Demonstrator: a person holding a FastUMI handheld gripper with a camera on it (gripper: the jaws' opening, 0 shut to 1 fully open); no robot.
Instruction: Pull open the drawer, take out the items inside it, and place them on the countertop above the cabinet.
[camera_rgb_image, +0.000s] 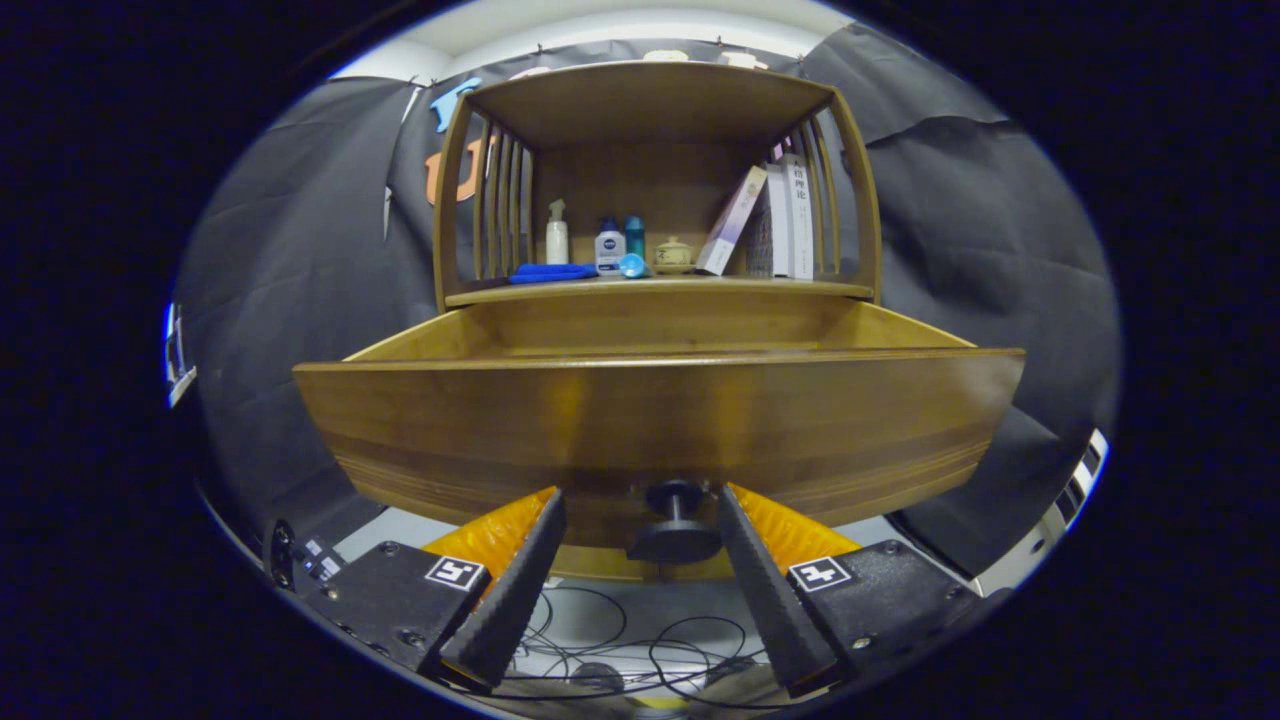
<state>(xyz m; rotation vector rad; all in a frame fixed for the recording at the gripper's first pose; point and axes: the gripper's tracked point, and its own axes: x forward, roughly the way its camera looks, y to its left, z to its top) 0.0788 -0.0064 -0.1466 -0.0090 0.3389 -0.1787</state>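
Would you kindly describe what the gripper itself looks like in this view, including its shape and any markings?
The gripper has two long wedge-shaped fingers with a rough, grainy texture, tapering toward the tips. Each grows from a blocky black housing fastened with small screws and carrying a square black-and-white marker. Ribbed orange panels run along the fingers' outer sides.

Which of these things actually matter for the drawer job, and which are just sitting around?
In the job:
drawer, pulled out
its knob, between the open gripper fingers, untouched
countertop above

Just lying about:
bottles
blue cloth
small lidded pot
books
cables on the floor
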